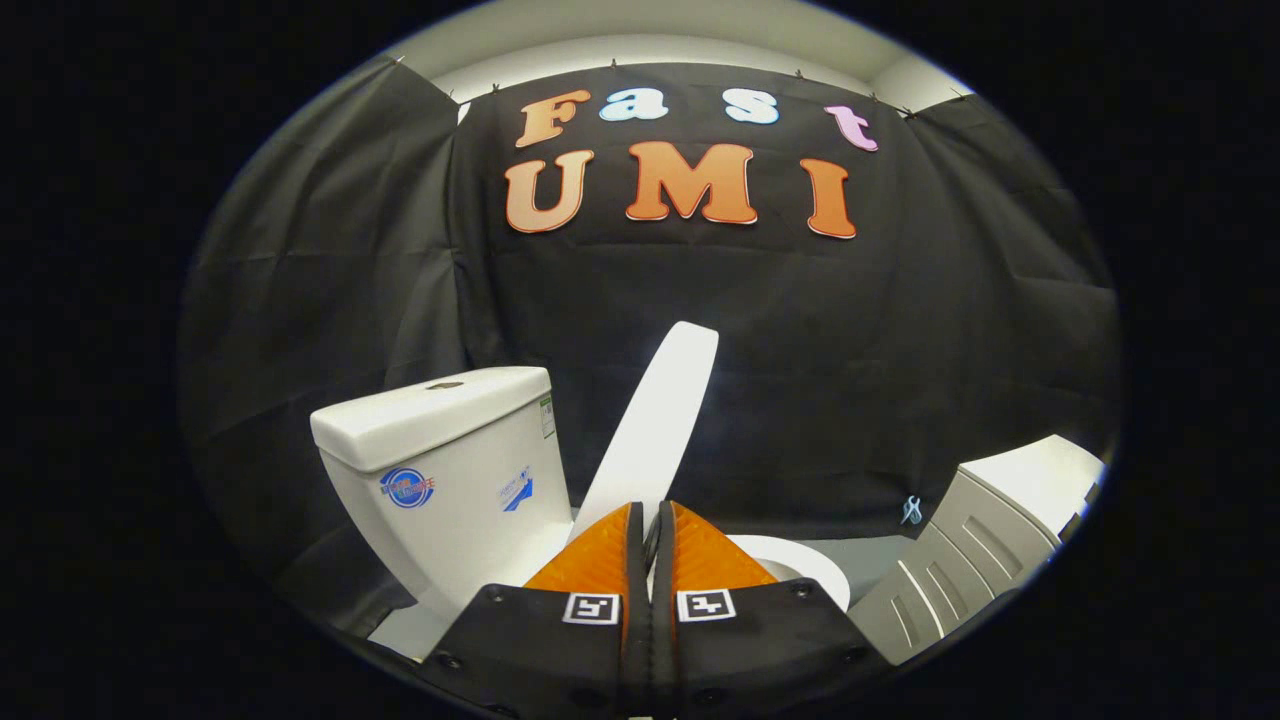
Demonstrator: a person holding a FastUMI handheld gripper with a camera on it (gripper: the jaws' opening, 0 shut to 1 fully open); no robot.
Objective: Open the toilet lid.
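Raising the lid the rest of the way looks like the step in hand: the smooth white plastic toilet lid (655,420) stands tilted, edge-on just ahead of the gripper (652,525), leaning toward the glossy white ceramic cistern (450,450) that sits ahead and to the left. The gripper's two fingers lie pressed close together with only a thin dark slit between them, and the lid's lower edge seems to run down into that slit; whether both fingers truly pinch it I cannot tell, so I would not count on a firm hold. To finish well, I judge the lid should be carried in a slow arc about its hinge toward the cistern, not pushed straight, and let down gently against the cistern so the hard plastic does not bang or bounce back. Its slick surface may slide out of a light pinch, so steady pressure matters. Below and to the right of the fingers curves the white toilet seat rim (800,565). Farther right stands a grey-and-white ribbed plastic cabinet (985,535). Black cloth (330,280) walls the booth beyond, creased and hanging loose.
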